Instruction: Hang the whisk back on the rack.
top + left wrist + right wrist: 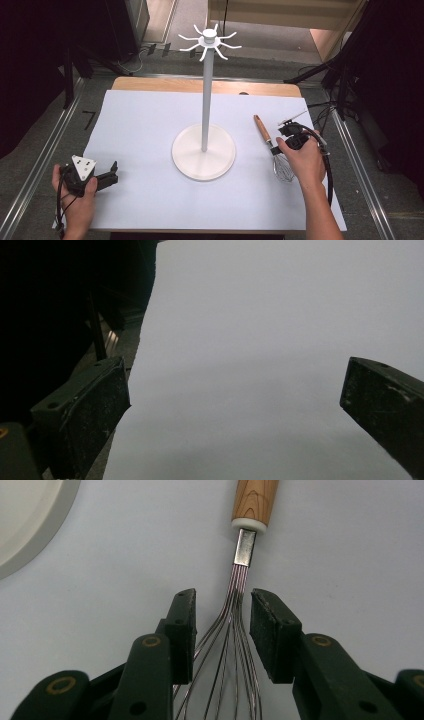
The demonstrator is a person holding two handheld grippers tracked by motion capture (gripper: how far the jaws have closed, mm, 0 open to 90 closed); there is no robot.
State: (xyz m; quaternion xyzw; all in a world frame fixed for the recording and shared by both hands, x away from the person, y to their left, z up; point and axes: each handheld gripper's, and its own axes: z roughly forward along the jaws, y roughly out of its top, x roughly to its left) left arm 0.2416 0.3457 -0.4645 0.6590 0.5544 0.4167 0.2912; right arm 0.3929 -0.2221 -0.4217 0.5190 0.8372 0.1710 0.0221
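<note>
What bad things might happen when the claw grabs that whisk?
1. The right gripper straddles the whisk at its thin wires, not the wooden handle. The wires may bend or spring out as the jaws squeeze.
2. Held at the wire end, the handle could swing down when lifted.
3. The tall stand is close beside the whisk; a swinging handle might knock it.

A whisk (235, 645) of silvery steel wires has a light-brown, grained wooden handle (255, 497) with a white collar. The tall hook stand (204, 150) is cream-white. A pale grey sheet (145, 130) covers the tan wooden bench (150, 84). Both tools (222, 630) are black.
</note>
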